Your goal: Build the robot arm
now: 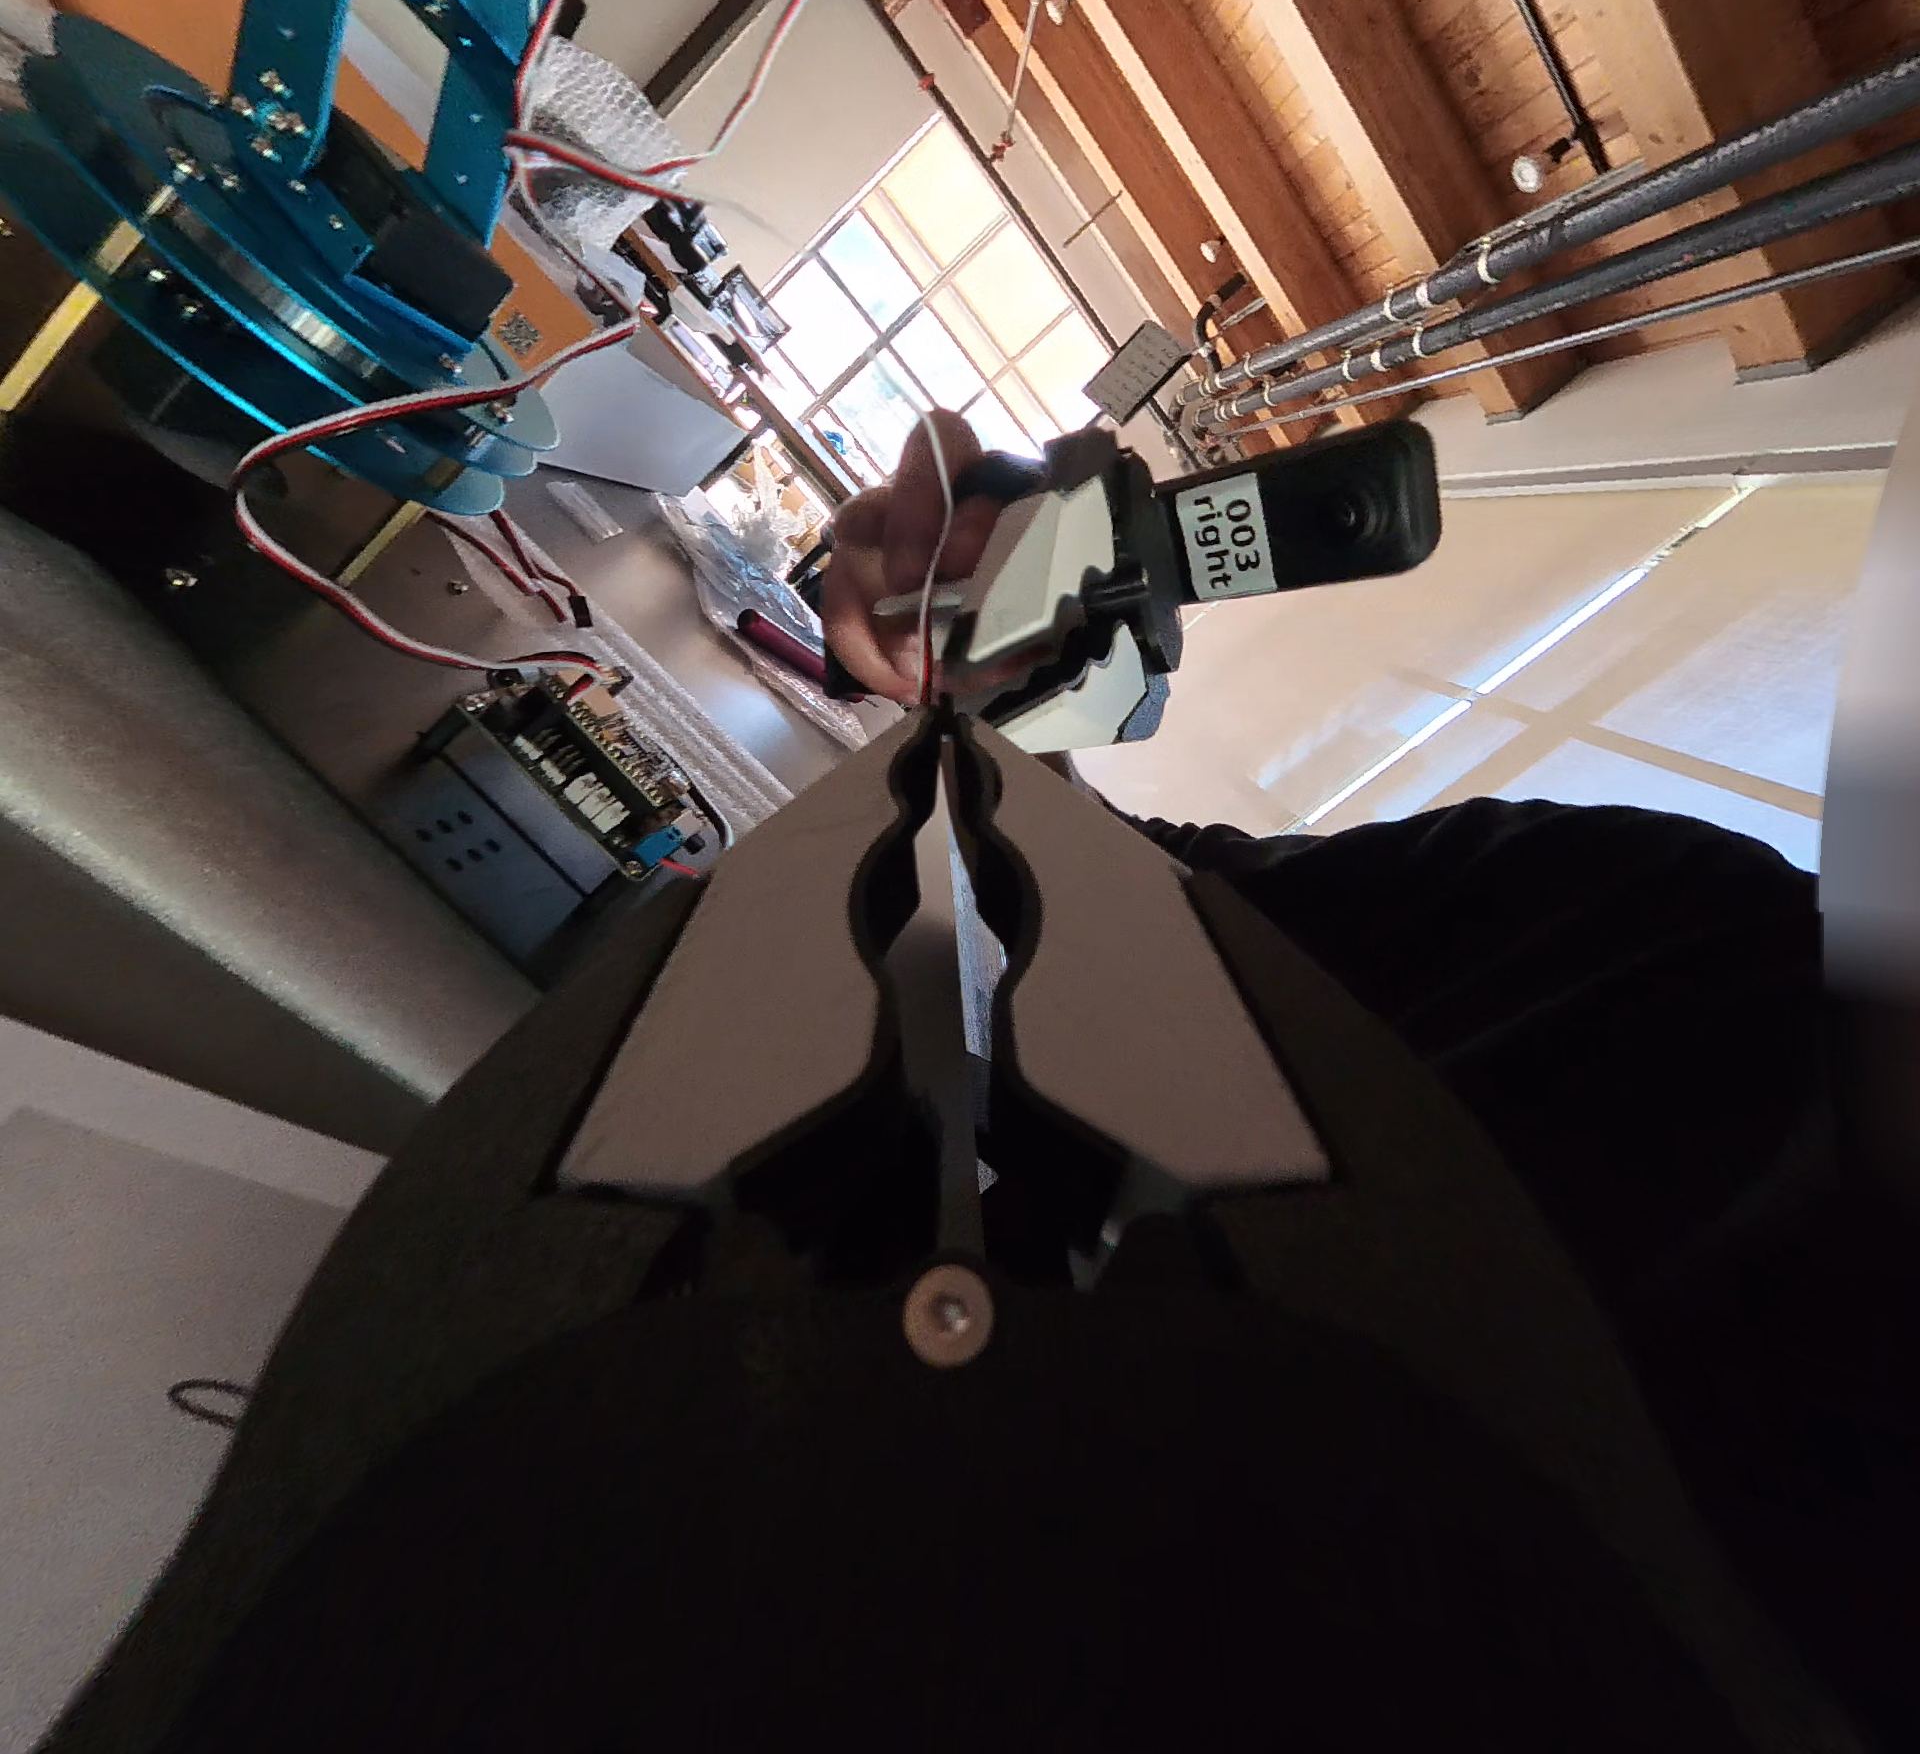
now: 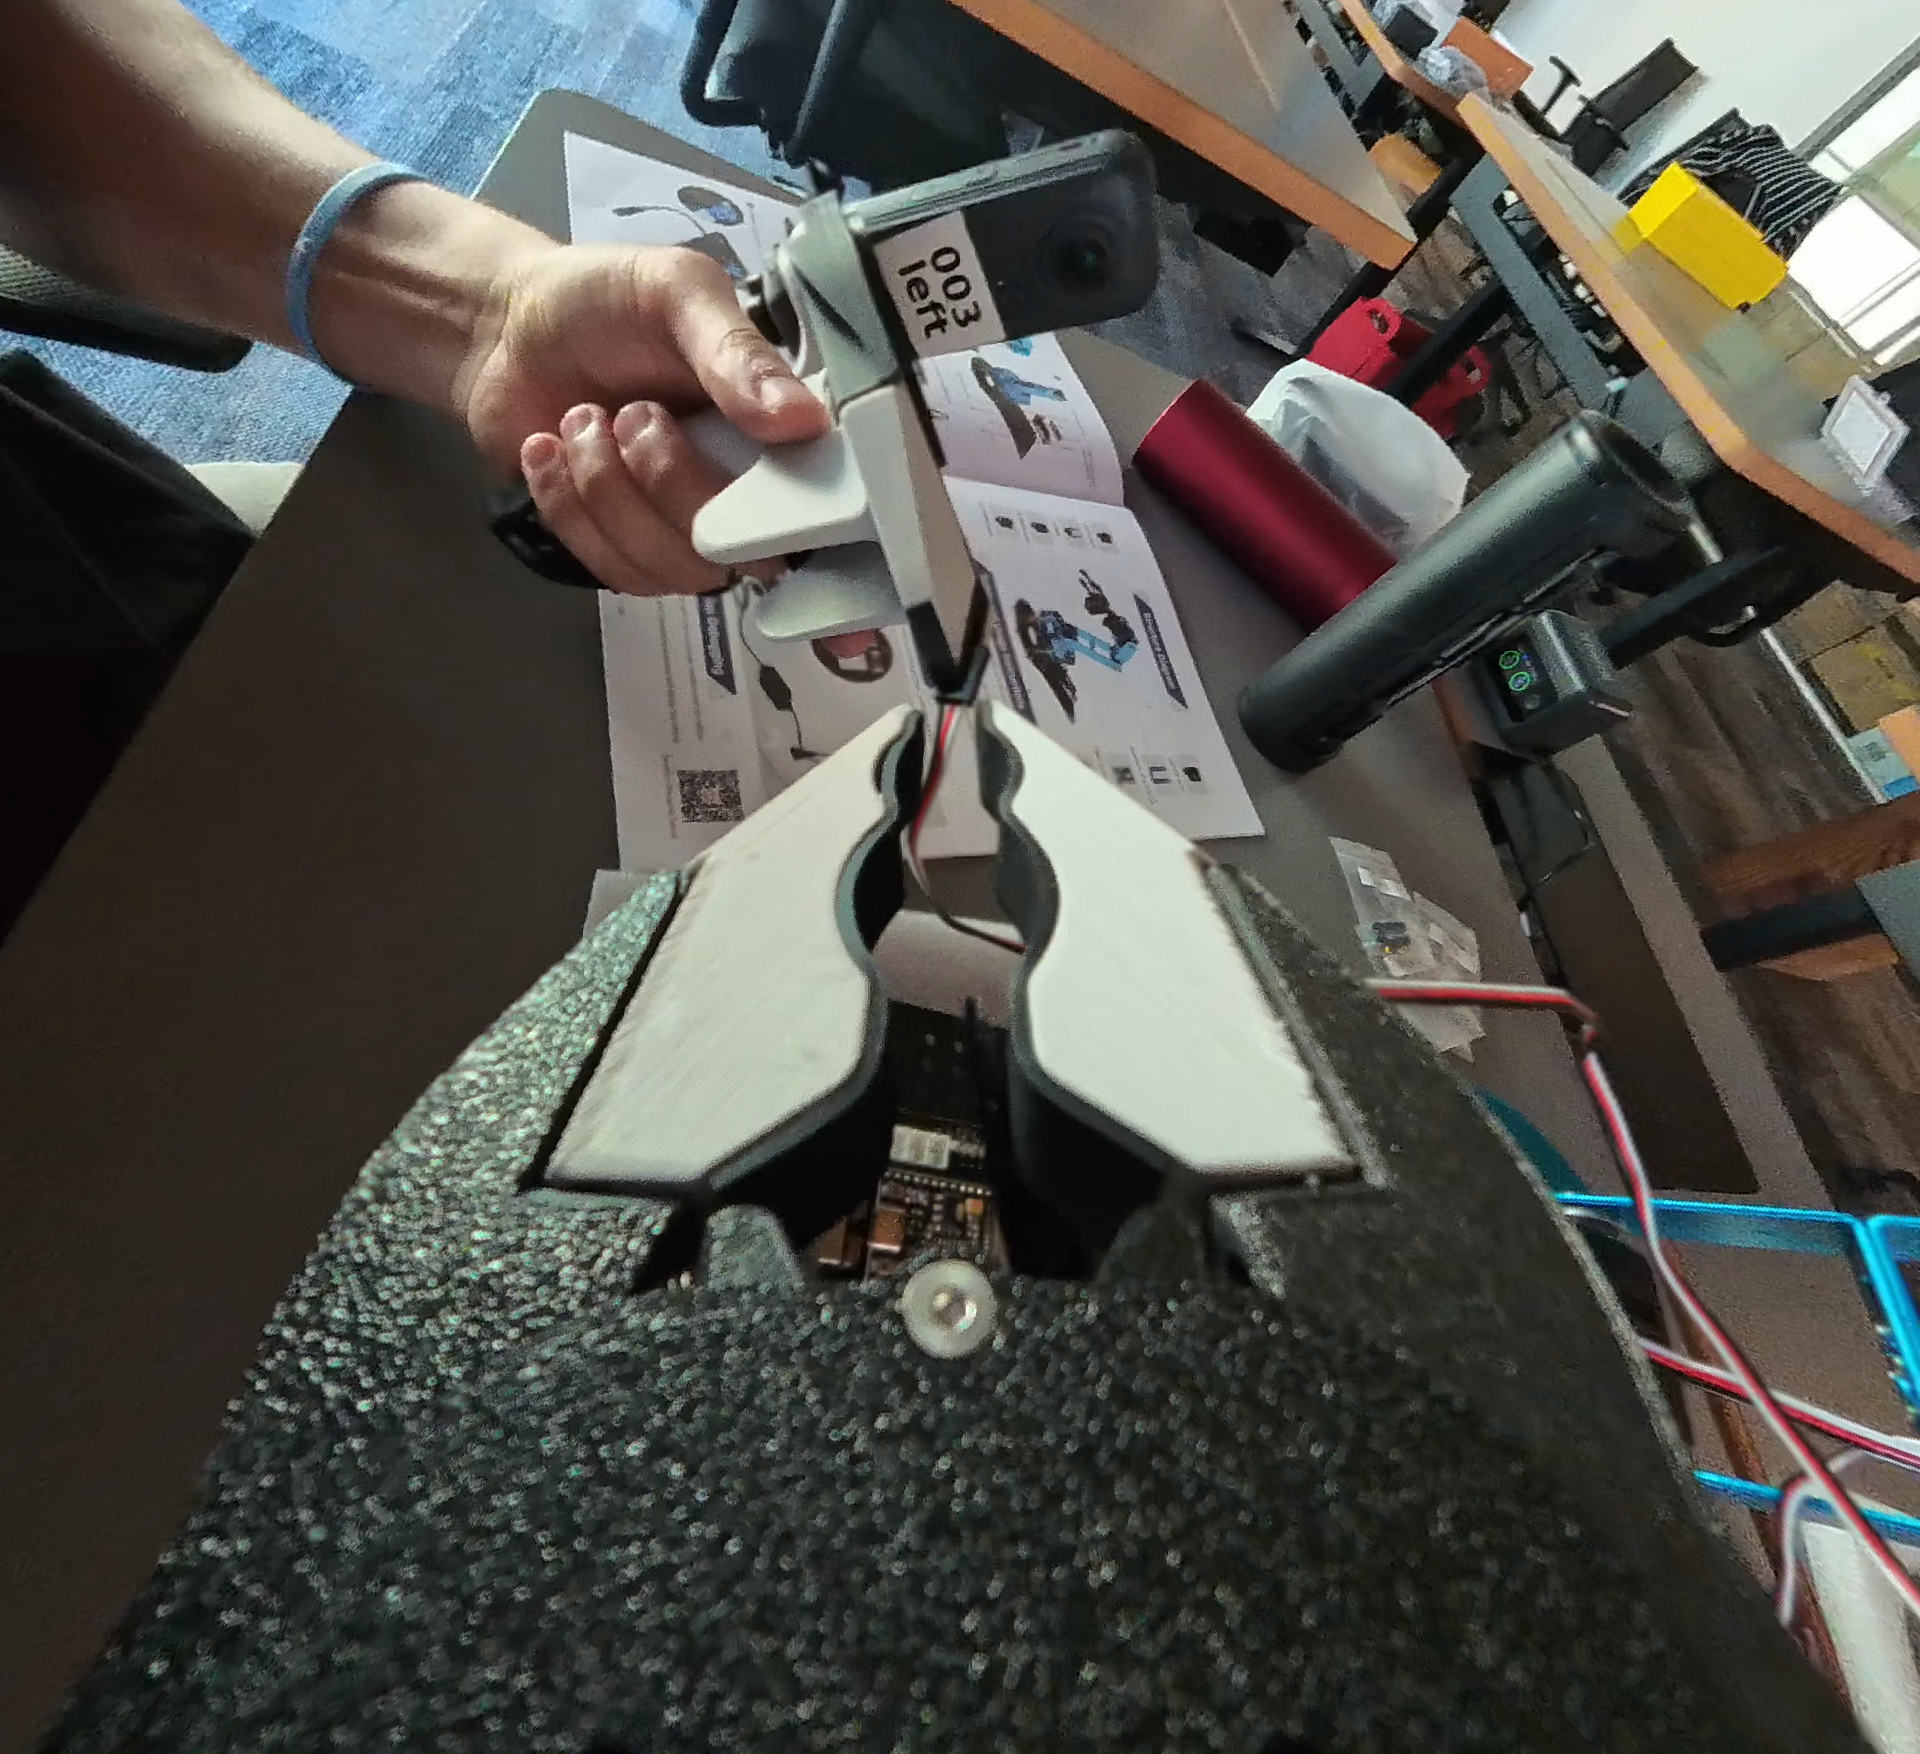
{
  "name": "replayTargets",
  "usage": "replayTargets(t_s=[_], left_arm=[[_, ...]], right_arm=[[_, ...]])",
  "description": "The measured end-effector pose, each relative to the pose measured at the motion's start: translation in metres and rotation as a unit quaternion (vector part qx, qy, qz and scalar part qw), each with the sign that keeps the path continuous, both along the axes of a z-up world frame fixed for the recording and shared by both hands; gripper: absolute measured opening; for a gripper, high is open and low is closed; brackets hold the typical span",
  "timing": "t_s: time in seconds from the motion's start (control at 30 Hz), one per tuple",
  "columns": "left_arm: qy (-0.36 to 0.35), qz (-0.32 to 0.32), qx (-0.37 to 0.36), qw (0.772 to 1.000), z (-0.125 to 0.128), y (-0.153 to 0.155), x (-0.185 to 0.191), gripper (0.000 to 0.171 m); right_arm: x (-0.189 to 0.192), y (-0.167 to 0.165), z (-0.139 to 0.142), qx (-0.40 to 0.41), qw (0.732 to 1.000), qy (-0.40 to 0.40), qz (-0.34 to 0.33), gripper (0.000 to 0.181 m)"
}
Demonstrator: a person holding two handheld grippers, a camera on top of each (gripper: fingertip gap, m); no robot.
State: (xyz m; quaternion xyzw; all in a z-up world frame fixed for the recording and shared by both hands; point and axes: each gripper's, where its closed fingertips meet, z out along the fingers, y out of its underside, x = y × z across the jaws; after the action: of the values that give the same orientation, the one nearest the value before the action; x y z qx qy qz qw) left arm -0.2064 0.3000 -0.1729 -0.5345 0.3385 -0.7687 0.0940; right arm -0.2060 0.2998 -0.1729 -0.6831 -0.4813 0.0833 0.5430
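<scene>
My right gripper (image 2: 951, 717) is shut on a red, white and black servo cable (image 2: 920, 800), which runs down between its fingers. My left gripper (image 2: 951, 665) meets it tip to tip from above and is shut on the cable's black connector (image 2: 948, 655). In the left wrist view my left gripper (image 1: 940, 717) is closed at the tips, with the thin cable (image 1: 940, 509) rising past the right gripper (image 1: 951, 665) and the hand that holds it. A control board (image 1: 561, 769) lies on the table near the blue robot arm kit (image 1: 291, 177). The board (image 2: 935, 1174) also shows under my right fingers.
An open instruction booklet (image 2: 1091, 582) lies on the dark table (image 2: 312, 769). A red cylinder (image 2: 1257, 499) and a black cylindrical handle (image 2: 1455, 582) lie to the right. Blue frame parts (image 2: 1766, 1216) with loose cables sit at the right edge. A person's hand (image 2: 603, 395) grips the left gripper. The tips of both grippers are at nearly the same place.
</scene>
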Motion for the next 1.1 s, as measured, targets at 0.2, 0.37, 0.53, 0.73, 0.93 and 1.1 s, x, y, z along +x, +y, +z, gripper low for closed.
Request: replayTargets(t_s=[0.2, 0.37, 0.53, 0.73, 0.93, 1.1], left_arm=[[-0.025, 0.001, -0.045, 0.999, 0.008, 0.001, 0.003, 0.000], [-0.047, -0.006, -0.085, 0.995, 0.013, -0.001, 0.003, 0.000], [-0.058, -0.002, -0.067, 0.996, 0.016, -0.006, 0.004, 0.000], [-0.071, 0.013, -0.067, 0.995, 0.017, -0.006, 0.006, 0.000], [-0.063, 0.067, -0.022, 0.996, 0.013, -0.003, 0.008, 0.001], [-0.012, 0.119, 0.071, 0.990, 0.000, 0.005, 0.005, 0.012]], right_arm=[[-0.005, 0.009, 0.001, 0.065, 0.997, -0.036, -0.029, 0.014], [-0.003, 0.012, 0.004, 0.090, 0.995, -0.021, -0.045, 0.007], [-0.003, 0.006, 0.009, 0.098, 0.995, -0.009, -0.034, 0.008], [-0.001, 0.004, 0.010, 0.080, 0.996, 0.020, -0.033, 0.008], [0.001, 0.007, 0.006, 0.070, 0.996, 0.035, -0.047, 0.007], [0.015, 0.013, 0.003, 0.072, 0.993, -0.072, -0.054, 0.007]])
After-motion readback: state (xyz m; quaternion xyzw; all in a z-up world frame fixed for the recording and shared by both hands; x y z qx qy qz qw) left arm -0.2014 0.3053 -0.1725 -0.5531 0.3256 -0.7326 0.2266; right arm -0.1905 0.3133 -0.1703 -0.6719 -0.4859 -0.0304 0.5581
